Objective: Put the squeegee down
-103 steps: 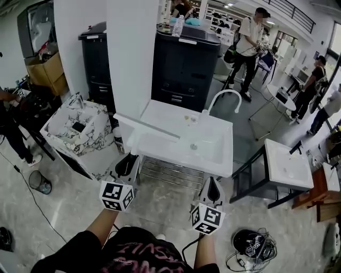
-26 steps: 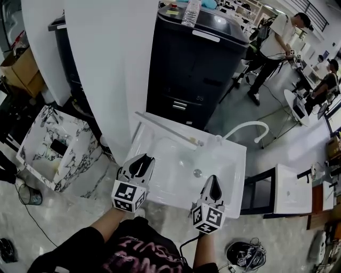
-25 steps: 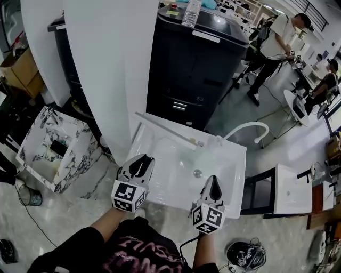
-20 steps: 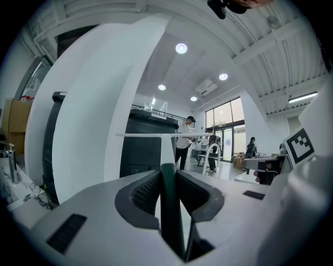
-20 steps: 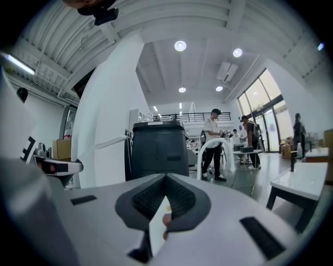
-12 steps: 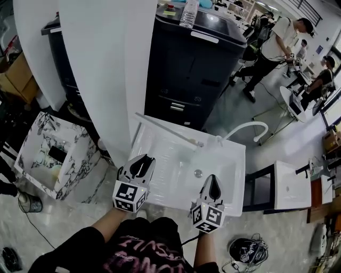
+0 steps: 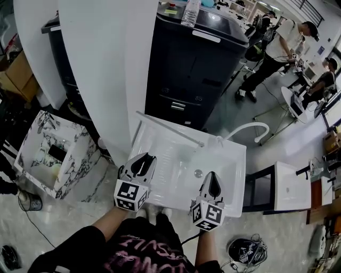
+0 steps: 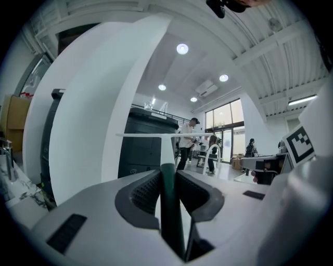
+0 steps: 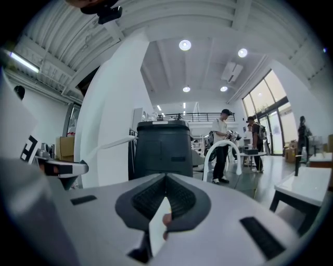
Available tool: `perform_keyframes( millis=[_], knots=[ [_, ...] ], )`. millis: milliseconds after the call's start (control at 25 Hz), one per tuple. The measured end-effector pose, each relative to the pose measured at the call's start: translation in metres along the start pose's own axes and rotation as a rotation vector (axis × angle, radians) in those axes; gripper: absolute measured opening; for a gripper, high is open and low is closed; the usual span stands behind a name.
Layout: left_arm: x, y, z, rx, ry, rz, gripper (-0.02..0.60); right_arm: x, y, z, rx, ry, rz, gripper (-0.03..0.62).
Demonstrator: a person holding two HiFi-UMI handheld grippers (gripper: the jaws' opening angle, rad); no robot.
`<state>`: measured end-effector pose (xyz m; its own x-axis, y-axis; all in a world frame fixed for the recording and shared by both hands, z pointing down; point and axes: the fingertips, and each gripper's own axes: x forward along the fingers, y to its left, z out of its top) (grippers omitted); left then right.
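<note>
Dark green, the handle (image 8: 170, 213) of the squeegee (image 8: 166, 153) sits clamped between the jaws of your left gripper (image 8: 167, 169), which close on it from both sides. From there it runs forward into a white neck and a long white blade (image 8: 171, 135), level across the middle of the left gripper view.

In the head view your left gripper (image 7: 143, 160) sits low and left of centre, and your right gripper (image 7: 212, 178) low and right of centre. Both are over the near rim of a white washbasin (image 7: 234, 176). Your right gripper's jaws meet at their tips. A pale sliver shows lower in the slot behind them (image 9: 156, 228), but you cannot tell what it is.

The blade appears as a thin white bar (image 7: 170, 129) slanting over the back left of the basin. Whether it touches the rim cannot be told. A curved white faucet (image 7: 250, 128) rises at the basin's back right.

Left of the basin stands a marble-patterned sink (image 7: 74, 160), and to its right a second white one (image 7: 290, 189). Behind rise a white column (image 7: 101, 64) and a tall black machine (image 7: 197, 69) with a water bottle (image 7: 190, 13) on top. People (image 7: 277, 48) stand at the upper right.
</note>
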<state>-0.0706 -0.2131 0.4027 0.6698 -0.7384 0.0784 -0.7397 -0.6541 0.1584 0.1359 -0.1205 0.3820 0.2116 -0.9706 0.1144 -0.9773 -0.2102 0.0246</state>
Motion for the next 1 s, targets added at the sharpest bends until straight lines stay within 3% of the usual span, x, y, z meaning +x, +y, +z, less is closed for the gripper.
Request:
perform_keyframes(
  millis=[720,1000],
  knots=[
    [0.043,-0.025,0.024,0.049,-0.04,0.076,0.094,0.038,-0.036,0.015,0.002,-0.039,0.103,0.021],
    [0.061,-0.029,0.018,0.065,-0.01,0.097,0.094,0.054,-0.049,0.005,0.026,-0.016,0.124,0.021]
  ],
)
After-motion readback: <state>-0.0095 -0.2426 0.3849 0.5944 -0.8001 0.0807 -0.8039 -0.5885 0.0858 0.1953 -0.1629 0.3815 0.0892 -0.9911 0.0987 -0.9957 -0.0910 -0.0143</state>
